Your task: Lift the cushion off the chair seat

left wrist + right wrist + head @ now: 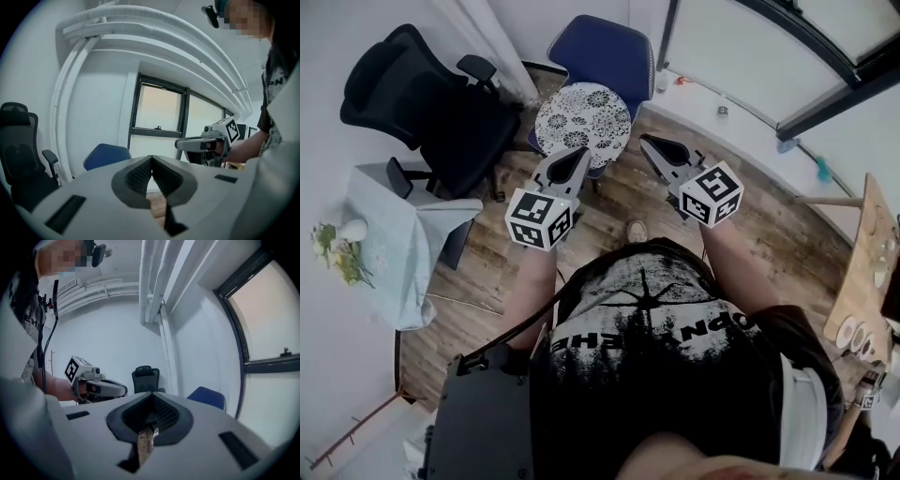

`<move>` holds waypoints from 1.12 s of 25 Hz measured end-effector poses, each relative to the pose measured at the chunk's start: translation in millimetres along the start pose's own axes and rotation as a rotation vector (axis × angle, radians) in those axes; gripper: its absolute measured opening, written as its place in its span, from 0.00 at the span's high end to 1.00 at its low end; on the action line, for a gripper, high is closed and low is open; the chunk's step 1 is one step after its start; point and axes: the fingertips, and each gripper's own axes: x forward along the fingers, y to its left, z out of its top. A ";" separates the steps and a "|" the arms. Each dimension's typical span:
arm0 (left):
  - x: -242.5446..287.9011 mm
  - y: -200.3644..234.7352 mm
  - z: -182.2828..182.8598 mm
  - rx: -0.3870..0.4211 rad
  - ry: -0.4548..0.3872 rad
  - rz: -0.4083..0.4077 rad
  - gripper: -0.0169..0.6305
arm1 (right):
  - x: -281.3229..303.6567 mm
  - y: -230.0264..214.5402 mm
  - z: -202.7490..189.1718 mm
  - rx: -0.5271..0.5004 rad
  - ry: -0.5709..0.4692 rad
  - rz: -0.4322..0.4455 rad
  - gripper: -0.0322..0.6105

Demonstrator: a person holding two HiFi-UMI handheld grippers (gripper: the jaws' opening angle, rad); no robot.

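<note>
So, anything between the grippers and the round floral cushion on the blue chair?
Nothing visible: only wooden floor lies between the left gripper, the right gripper and the round white floral cushion. The black office chair stands aside.

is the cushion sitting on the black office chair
No, the patterned cushion lies on the seat of the blue chair; the black office chair stands beside it.

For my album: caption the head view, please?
Left gripper and right gripper, shut and empty, point at the patterned cushion on the blue chair.
</note>
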 end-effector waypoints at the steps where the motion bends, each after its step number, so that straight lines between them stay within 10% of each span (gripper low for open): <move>1: 6.9 2.6 1.4 -0.002 -0.001 0.008 0.95 | 2.8 -8.3 0.6 -0.002 0.001 0.005 0.92; 28: 89.4 66.9 11.5 -0.021 0.049 0.100 0.95 | 79.4 -111.6 -0.7 0.047 0.020 0.080 0.92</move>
